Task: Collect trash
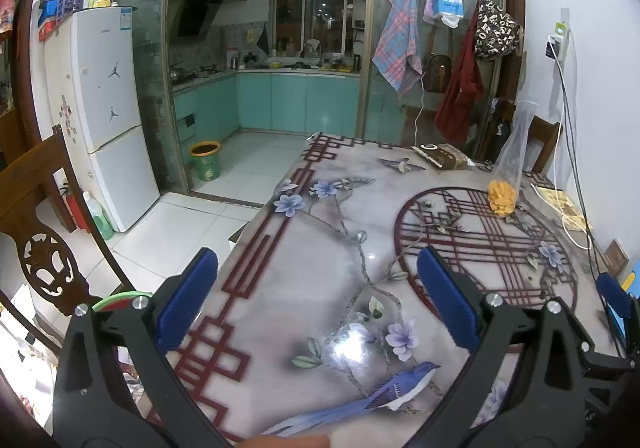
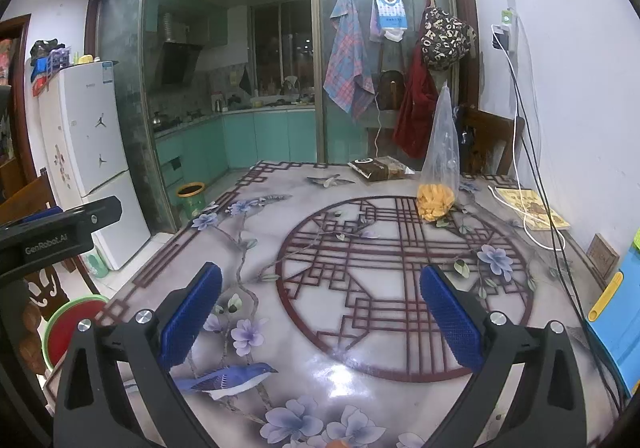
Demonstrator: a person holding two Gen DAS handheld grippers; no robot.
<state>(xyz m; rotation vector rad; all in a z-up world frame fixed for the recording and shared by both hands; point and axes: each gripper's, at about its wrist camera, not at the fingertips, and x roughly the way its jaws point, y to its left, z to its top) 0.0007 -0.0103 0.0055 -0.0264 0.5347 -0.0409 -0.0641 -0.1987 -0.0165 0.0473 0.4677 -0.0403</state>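
Both released, left claw (image 1: pixel 318 302) and right claw (image 2: pixel 320 318) hover over the table (image 2: pixel 280 248).

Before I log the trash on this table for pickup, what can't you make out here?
- Brown packet, right wrist view: label too small to read.
- Clear plastic bag: yellow contents unidentifiable through the film.
- Orange object: cut off by the bottom edge.
- Red basin: partly hidden by the right gripper's fingers.

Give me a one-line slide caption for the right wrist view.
Open right gripper above patterned table; clear bag of orange snacks stands beyond.
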